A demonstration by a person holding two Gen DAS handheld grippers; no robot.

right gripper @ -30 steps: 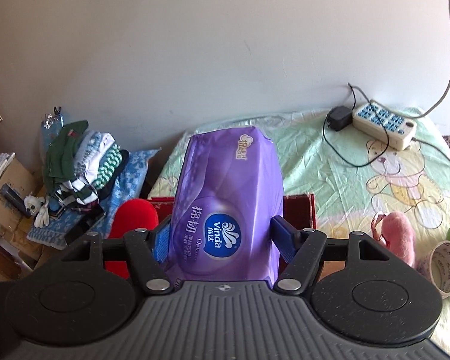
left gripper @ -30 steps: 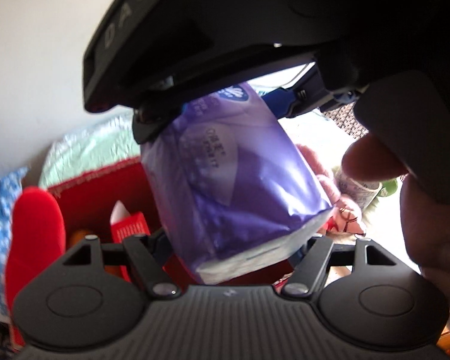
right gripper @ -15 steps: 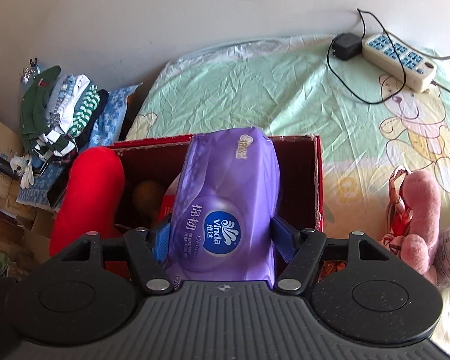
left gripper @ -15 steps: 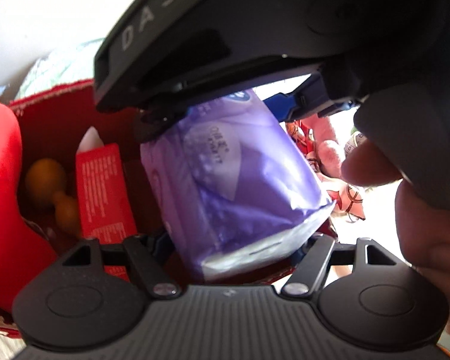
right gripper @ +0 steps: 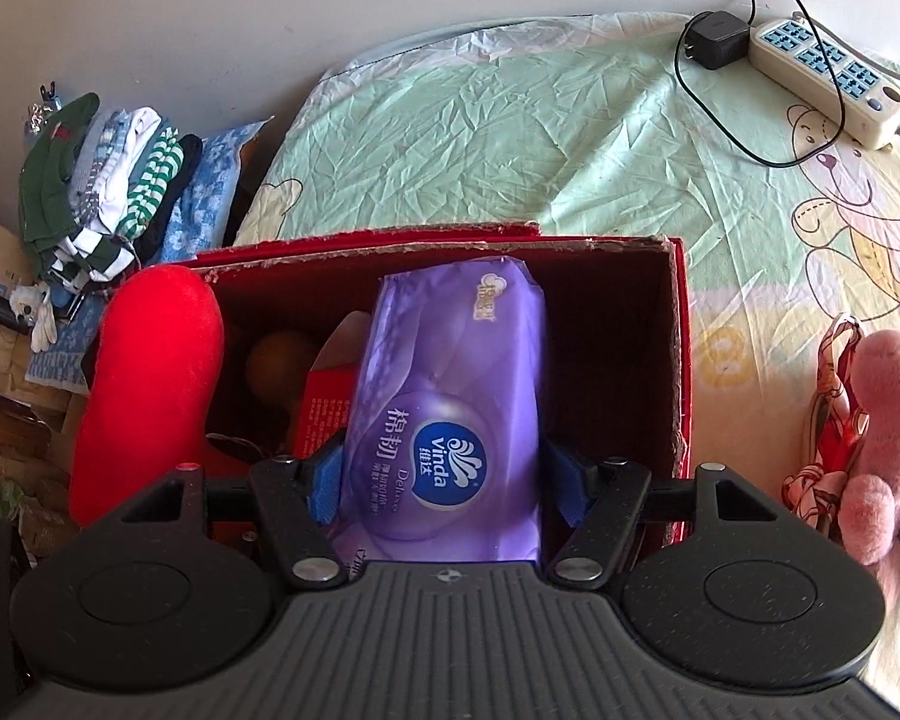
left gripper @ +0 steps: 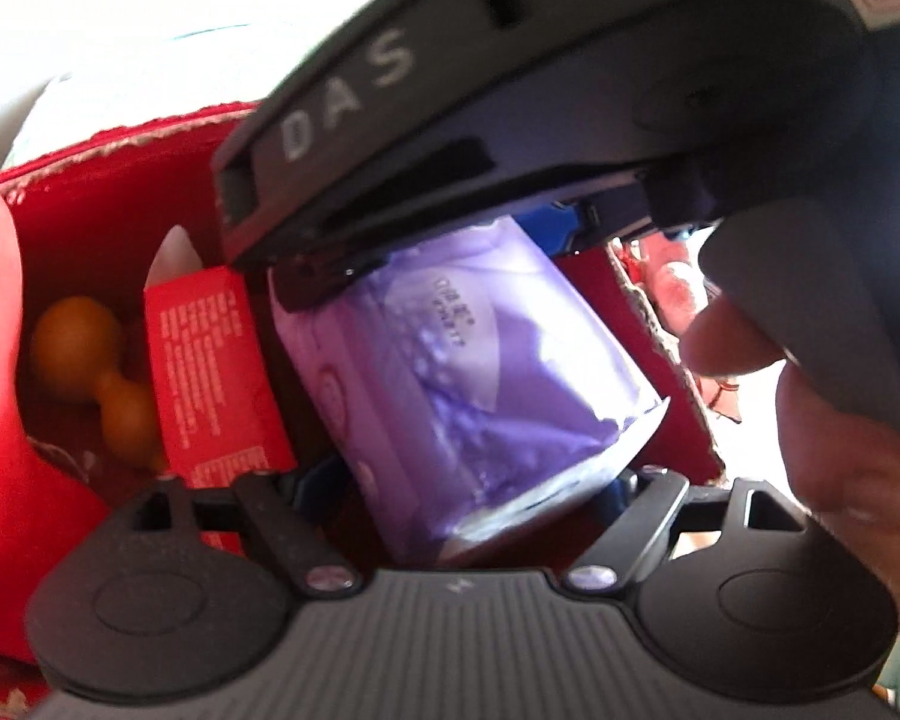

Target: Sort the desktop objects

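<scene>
Right tool (right gripper: 444, 480): closed on the purple tissue pack (right gripper: 450, 414), blue pads (right gripper: 325, 483) pressing both long sides near the pack's printed end. The pack sits at frame centre in my right view, its far end reaching into the red box (right gripper: 681, 360).

Left tool (left gripper: 462, 480): spread wide, with the same tissue pack (left gripper: 468, 384) lying between its fingers; I cannot tell whether either finger touches the pack. The right tool's black body (left gripper: 570, 90) fills the upper half of this view, with my right hand (left gripper: 810, 408) at the right edge.

Red box: open-topped, resting on the green bear-print bed sheet (right gripper: 480, 138). Contents at its left side: a small red carton (left gripper: 210, 372), standing upright just beside the pack, and a brown gourd-shaped item (left gripper: 99, 372) left of the carton.

Red plush cushion (right gripper: 144, 384): leaning against the box's left wall.

Pink plush toy (right gripper: 882, 420): on the sheet, right edge of frame, apart from the box.

Power strip (right gripper: 828, 78): upper right, with a black charger (right gripper: 714, 39) plugged in at its end.

Folded clothes (right gripper: 108, 180): stacked at upper left, off the bed.
</scene>
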